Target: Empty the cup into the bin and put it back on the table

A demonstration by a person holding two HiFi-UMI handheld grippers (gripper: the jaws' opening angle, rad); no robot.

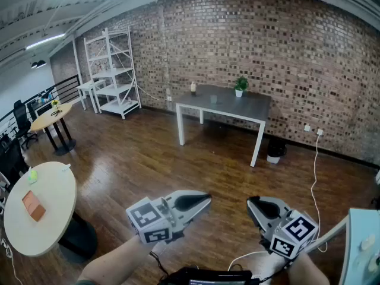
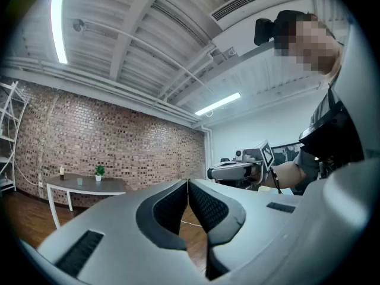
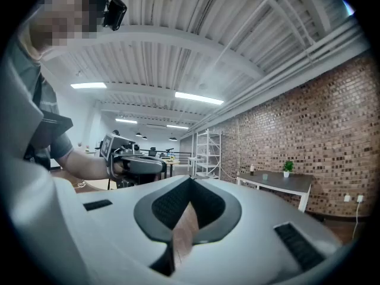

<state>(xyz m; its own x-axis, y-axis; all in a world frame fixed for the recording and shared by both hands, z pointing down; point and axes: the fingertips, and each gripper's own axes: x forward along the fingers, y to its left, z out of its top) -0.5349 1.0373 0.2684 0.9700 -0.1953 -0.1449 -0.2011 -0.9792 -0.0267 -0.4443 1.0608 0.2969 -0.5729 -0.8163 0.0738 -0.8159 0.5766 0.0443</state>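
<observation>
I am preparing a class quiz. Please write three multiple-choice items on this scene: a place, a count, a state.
1. Where is the bin? A on the shelf; B on the floor beside the grey table; C on the round table.
2. How many things stand on the grey table? A one; B three; C five.
3. How are the jaws of the left gripper and right gripper? A shut, empty; B wide open; C one open, one shut.
Key: 1B, it stands by the table's leg. 2B, plant, cup, small bottle. 3A, both pairs meet with nothing between.
</observation>
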